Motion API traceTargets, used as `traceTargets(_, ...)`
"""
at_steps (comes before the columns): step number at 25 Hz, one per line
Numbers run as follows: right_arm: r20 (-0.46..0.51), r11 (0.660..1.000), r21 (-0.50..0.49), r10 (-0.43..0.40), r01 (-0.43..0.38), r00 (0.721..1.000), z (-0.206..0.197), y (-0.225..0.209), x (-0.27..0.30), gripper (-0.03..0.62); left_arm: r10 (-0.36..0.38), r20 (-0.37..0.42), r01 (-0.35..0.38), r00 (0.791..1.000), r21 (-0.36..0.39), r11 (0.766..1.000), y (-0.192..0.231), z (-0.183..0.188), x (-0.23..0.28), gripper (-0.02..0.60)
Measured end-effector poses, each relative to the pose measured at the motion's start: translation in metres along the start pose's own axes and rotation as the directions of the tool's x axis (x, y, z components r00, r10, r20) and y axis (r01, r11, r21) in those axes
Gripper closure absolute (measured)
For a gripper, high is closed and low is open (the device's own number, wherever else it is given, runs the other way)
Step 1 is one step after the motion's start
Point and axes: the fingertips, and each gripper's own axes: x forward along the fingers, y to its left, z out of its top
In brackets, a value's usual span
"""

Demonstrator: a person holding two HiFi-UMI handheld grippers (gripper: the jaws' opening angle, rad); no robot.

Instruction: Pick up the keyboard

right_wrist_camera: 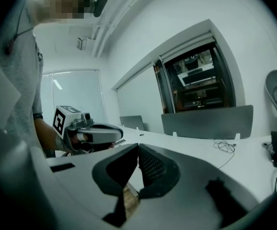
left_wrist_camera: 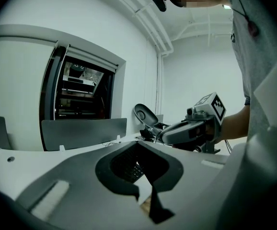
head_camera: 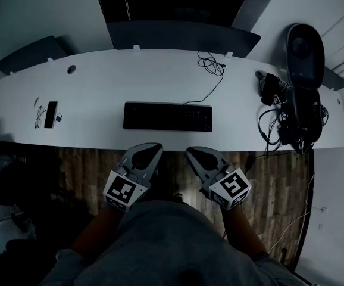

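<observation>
White and smooth, the long curved desk (head_camera: 100, 94) is spanning a pale-walled room, with wood-plank flooring (head_camera: 83, 171) showing below its front edge and flat grey divider panels (head_camera: 181, 37) standing along its back. We are looking down on the keyboard (head_camera: 167, 117), a flat black rectangle with fine rows of keys, which is lying square on the desk near the front edge, roughly at the middle. A thin dark cable (head_camera: 210, 64) is running from its back right corner to a loose coil near the panels. Toward the desk's left end a slim dark phone (head_camera: 50, 114) is lying flat, and at the right end a dark chair (head_camera: 306, 88) with an oval headrest is standing beside a tangle of black wires (head_camera: 271, 91). We are holding the left gripper (head_camera: 150, 149) and the right gripper (head_camera: 196, 154) side by side over the flooring, just short of the desk edge and apart from the keyboard. Both pairs of broad, rounded, matte grey jaws are pressing tip to tip with nothing gripped; through the cut-out behind each closed tip the gripper views are showing a patch of the keyboard's keys beyond. A dark glazed opening (left_wrist_camera: 83, 92) is sitting in the wall behind the panels.
</observation>
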Motion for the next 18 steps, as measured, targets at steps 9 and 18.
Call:
traceTargets(9,-0.049,0.999,0.021,-0.038,0.039,0.998,0.004,-0.022,0.045,0.579,-0.038,-0.025,0.038,0.999,0.005,0.999,0.049,-0.013,0.014,0.574)
traceTargets(18,-0.085,0.992,0.059,-0.105,0.111,0.991,-0.002,-0.040,0.080,0.579,-0.074,-0.062,0.073,0.995,-0.014,0.997,0.095,-0.030,0.022,0.574)
